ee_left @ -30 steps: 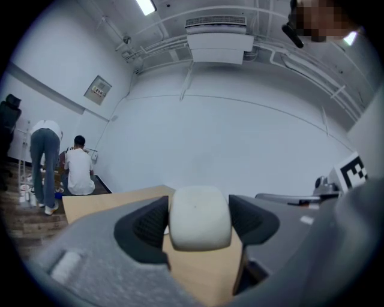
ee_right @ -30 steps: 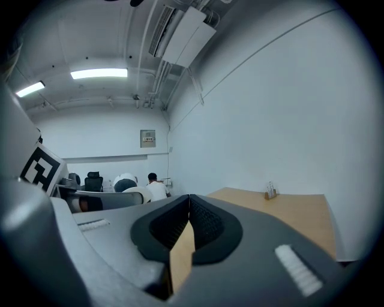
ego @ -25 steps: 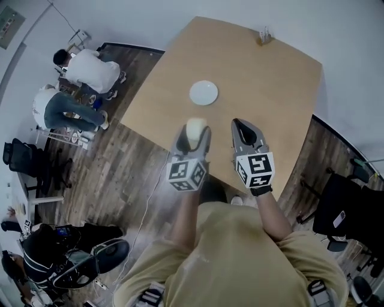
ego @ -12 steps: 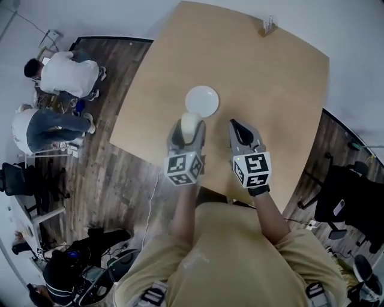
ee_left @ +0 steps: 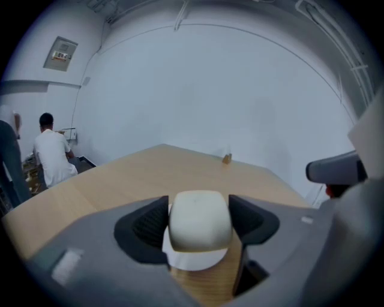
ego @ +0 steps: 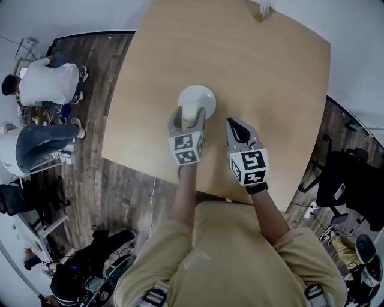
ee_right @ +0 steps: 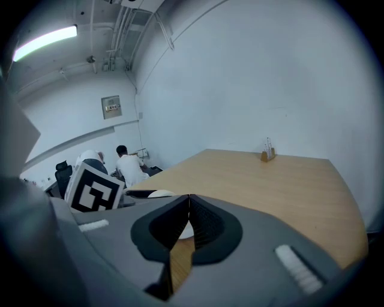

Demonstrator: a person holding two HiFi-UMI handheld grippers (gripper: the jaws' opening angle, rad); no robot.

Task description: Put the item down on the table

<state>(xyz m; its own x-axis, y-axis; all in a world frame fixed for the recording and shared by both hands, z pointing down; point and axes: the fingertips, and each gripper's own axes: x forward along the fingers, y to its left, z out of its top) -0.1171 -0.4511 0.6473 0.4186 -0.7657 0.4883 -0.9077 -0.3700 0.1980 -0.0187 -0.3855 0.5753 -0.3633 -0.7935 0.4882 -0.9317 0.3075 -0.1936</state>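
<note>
A pale cream rounded block (ee_left: 200, 219) sits clamped between the jaws of my left gripper (ego: 187, 117), which is shut on it. In the head view the block (ego: 192, 111) hangs over the near edge of a white plate (ego: 197, 96) on the wooden table (ego: 270, 78). The plate (ee_left: 192, 259) shows just under the block in the left gripper view. My right gripper (ego: 235, 127) hovers over the table to the right of the left one, its jaws pressed together with nothing between them (ee_right: 188, 222).
A small holder with sticks (ego: 263, 11) stands at the table's far edge, also seen as a small holder (ee_right: 267, 154) in the right gripper view. People (ego: 45, 81) work on the wood floor at the left. Black chairs (ego: 345, 180) stand to the right.
Both grippers moved forward over the table; the left one carried the cream block up to the plate's near edge. The right gripper stayed shut.
</note>
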